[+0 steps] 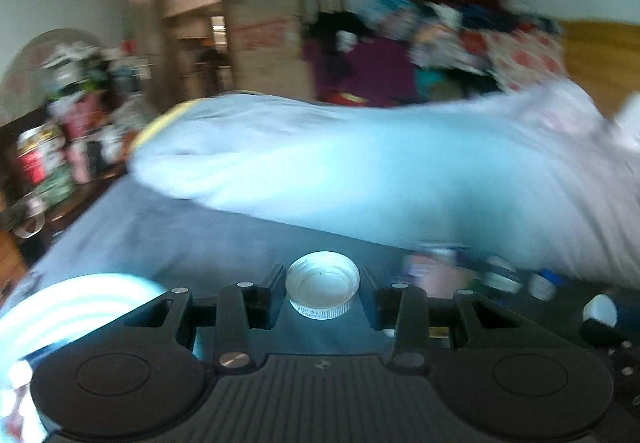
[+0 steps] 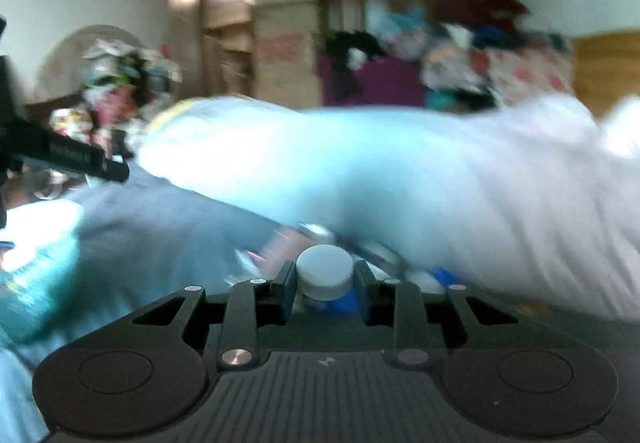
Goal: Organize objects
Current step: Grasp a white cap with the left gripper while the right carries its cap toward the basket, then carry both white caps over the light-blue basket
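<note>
Messy bedroom, big pale pillow [image 1: 360, 163] on the bed. Left tool [image 1: 322, 293] pinches an upturned white lid [image 1: 322, 289] just below it; right tool [image 2: 325, 279] clamps a grey cap [image 2: 325, 277].

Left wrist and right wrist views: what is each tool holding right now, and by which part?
Left tool: a white screw cap, open side up, gripped across its ribbed rim. Right tool: a grey-white cap, closed top up, gripped by its sides.
</note>
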Tool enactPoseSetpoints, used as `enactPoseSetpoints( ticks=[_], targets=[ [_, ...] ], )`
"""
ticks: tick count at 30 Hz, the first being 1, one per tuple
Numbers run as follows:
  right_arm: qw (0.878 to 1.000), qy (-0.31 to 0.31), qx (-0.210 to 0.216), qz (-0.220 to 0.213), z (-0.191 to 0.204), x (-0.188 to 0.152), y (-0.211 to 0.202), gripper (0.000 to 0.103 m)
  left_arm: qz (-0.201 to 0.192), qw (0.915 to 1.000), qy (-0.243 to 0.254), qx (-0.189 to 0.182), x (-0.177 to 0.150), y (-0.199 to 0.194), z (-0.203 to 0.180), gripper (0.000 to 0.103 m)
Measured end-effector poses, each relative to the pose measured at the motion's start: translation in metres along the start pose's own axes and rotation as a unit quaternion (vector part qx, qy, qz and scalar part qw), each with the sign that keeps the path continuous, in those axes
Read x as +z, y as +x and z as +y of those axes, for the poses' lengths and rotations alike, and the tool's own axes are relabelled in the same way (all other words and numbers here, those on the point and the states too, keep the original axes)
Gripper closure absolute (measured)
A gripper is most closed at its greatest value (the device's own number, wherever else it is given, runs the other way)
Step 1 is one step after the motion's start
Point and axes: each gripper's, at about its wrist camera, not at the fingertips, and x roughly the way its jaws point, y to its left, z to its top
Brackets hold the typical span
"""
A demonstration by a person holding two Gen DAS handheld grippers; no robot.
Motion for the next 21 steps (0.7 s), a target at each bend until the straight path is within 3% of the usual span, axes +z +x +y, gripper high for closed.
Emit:
enactPoseSetpoints(
  ticks=[7,14,21],
  targets=[
    [0.994,-0.018,0.110,-0.003,0.099,0.060,-0.008,0.071,-0.012,0.9950,-0.073,0.066,0.005,-0.071,0.127,0.061],
    [0.982,-0.044,0.182,0.011,0.190,0.104,-0.002,0.071,-0.007,0.9860,-0.126,0.109,0.002,-0.139,0.254,0.061],
    [0.974,-0.070,0.216,0.022,0.262,0.129,0.006,0.071,-0.002,0.9779,-0.155,0.140,-0.015,-0.161,0.314,0.061]
  ],
)
